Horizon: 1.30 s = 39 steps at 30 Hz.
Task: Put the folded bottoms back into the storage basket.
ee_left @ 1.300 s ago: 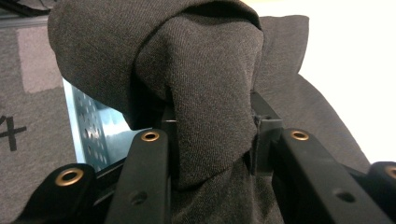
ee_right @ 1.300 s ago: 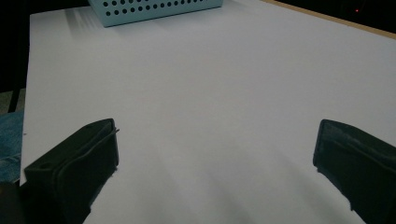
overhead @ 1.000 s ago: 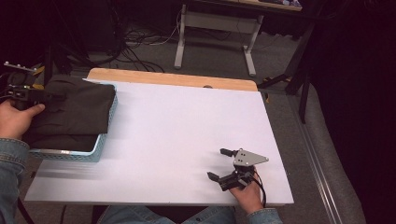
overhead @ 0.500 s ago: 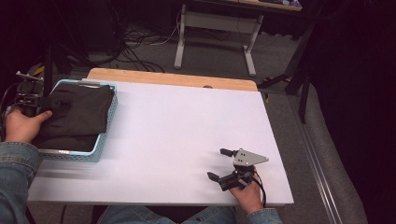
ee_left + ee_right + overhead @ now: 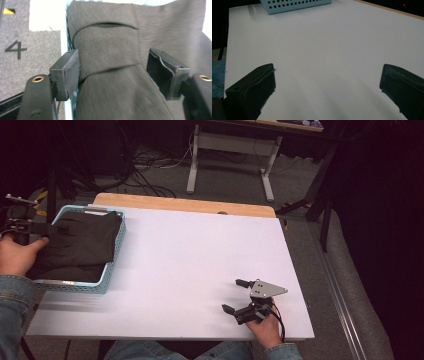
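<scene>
Since a second ago the light blue basket [image 5: 112, 265] has slid to the right and further onto the tabletop [image 5: 200, 255], and the dark folded cloth [image 5: 80, 245] that then draped over its right wall now lies inside it. The left hand-held gripper [image 5: 22, 227] sits at the basket's left edge, held by the person's left hand [image 5: 17, 255] with a denim sleeve [image 5: 12, 315] behind it. In the left gripper view the left hand-held gripper's jaws stand apart with a fold of the cloth [image 5: 117, 62] bulging between them; the left pad [image 5: 67, 72] presses against the fabric, while the right pad [image 5: 165, 72] sits just beside it, so I cannot tell whether the cloth is truly pinched. The right hand-held gripper [image 5: 240, 296] has stayed where it was, resting on the near right part of the tabletop in the person's right hand [image 5: 265, 330], well apart from the basket. Its jaws are spread wide and hold nothing; in the right gripper view bare white tabletop [image 5: 324, 50] lies between them, with the basket's perforated wall [image 5: 294, 3] at the far edge.
</scene>
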Tool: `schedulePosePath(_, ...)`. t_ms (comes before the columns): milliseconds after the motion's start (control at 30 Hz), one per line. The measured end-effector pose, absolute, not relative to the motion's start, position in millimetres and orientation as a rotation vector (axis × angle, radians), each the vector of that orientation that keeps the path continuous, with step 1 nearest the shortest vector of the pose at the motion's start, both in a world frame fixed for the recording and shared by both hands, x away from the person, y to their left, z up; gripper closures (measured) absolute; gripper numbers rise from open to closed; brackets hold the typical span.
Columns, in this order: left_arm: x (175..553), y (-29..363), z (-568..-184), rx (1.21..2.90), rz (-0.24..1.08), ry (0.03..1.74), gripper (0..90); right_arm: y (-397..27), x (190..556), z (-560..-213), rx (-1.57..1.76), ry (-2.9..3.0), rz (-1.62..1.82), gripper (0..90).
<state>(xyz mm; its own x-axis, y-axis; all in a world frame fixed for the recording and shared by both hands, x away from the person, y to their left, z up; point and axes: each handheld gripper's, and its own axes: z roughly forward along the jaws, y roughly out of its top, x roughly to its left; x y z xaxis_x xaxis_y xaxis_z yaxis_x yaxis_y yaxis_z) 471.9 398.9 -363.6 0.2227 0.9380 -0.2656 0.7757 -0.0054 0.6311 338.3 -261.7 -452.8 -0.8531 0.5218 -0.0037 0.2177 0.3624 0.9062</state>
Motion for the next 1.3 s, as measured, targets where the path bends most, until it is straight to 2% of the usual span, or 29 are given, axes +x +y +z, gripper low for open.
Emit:
schedulePosePath(33,466.7,400.9,-359.5,1.809,0.302,1.575,35.8,-261.6,338.4,-452.9,0.654,2.338,1.487,0.9)
schedulePosePath(100,457.3,404.9,-353.9,1.824,0.29,1.557,38.8,-261.4,338.5,-452.9,0.652,2.339,1.484,0.9)
schedulePosePath(133,449.4,406.9,-351.7,1.855,0.293,1.555,44.8,-260.9,338.5,-453.0,0.651,2.341,1.48,0.9)
schedulePosePath(267,439.2,406.9,-352.0,1.919,0.298,1.557,54.1,-260.7,338.5,-453.0,0.653,2.343,1.478,0.9)
schedulePosePath(300,436.2,406.7,-352.9,1.948,0.301,1.554,54.1,-260.6,338.6,-453.1,0.653,2.343,1.477,0.9)
schedulePosePath(400,427.7,405.5,-357.1,1.995,0.284,1.547,62.4,-260.2,338.8,-453.3,0.654,2.345,1.475,0.9)
schedulePosePath(600,413.7,402.4,-363.3,2.072,0.271,1.54,70.2,-260.2,338.8,-453.4,0.655,2.347,1.475,1.0)
schedulePosePath(633,410.8,402.4,-365.3,2.1,0.253,1.537,74.0,-260.0,338.9,-453.4,0.654,2.348,1.474,1.0)
schedulePosePath(900,408.4,402.6,-375.2,2.175,0.204,1.581,81.6,-260.1,338.9,-453.5,0.654,2.35,1.475,1.1)
schedulePosePath(1067,412.2,397.8,-389.1,2.278,0.169,1.63,85.4,-260.3,338.9,-453.5,0.654,2.35,1.48,1.2)
schedulePosePath(1300,415.3,393.9,-399.9,2.331,0.161,1.663,86.7,-260.2,338.8,-453.5,0.655,2.35,1.478,1.2)
